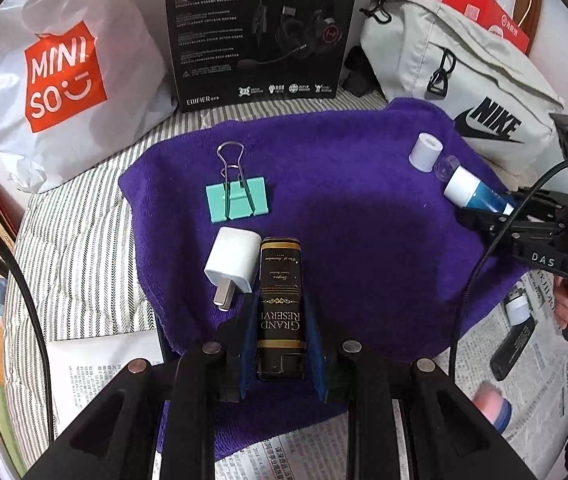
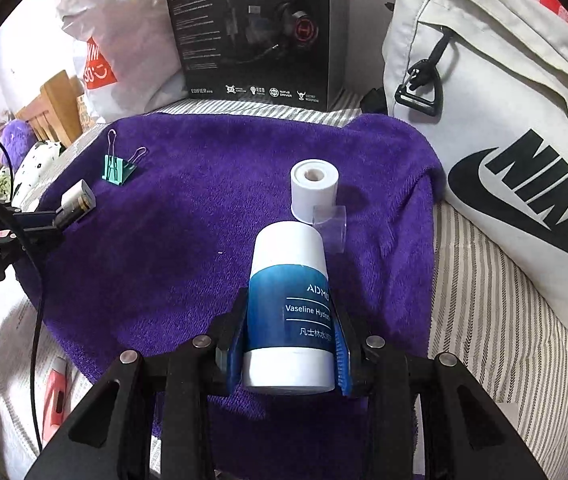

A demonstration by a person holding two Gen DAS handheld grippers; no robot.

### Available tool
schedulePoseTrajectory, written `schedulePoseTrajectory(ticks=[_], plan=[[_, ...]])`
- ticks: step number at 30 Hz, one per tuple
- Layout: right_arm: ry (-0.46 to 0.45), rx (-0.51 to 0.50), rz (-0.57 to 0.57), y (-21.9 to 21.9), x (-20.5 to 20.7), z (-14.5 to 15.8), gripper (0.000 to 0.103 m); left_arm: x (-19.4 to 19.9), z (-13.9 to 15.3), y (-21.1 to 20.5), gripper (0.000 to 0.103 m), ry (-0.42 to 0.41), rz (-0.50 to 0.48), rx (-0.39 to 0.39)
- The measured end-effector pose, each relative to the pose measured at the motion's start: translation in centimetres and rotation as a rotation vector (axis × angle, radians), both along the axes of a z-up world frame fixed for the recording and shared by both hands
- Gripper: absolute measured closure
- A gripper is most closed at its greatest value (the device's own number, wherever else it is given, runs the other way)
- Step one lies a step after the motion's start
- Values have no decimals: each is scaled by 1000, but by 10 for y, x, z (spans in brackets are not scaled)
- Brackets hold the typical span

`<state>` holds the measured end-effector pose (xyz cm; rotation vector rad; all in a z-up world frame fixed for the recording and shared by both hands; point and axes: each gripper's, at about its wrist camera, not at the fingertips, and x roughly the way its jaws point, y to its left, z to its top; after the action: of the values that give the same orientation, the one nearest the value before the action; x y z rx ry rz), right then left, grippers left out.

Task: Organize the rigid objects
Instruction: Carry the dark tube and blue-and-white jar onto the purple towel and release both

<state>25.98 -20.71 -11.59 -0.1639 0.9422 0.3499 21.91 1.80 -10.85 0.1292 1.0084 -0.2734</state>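
Where blue pads clamp, bottle [image 2: 290, 312] sides hidden

Soft even light, sharp, fisheye-bent edges

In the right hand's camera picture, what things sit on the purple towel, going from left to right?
Mint-green metal binder clip → small black-and-gold box held by the left gripper → white paper roll → blue-and-white Vaseline bottle in the right gripper.

- Purple towel [image 1: 344, 200]: fuzzy, matt cloth.
- Binder clip [image 1: 237, 198]: smooth mint body, shiny wire handles.
- Black box [image 1: 281, 304]: glossy, gold print.
- Bottle [image 2: 290, 312]: smooth plastic, slight sheen.
- Charger [image 1: 232, 260]: matt white plastic.
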Motion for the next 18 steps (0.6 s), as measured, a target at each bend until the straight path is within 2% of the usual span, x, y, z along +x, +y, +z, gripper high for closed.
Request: schedulePoseTrajectory(ticks=[7,18], plan=[[-12,-6,5,1,0,-1,67,3,-11,0,80,20,4,50],[-55,-16,8,3,-3,-4,66,-2,-14,-1,80,0,23,60]])
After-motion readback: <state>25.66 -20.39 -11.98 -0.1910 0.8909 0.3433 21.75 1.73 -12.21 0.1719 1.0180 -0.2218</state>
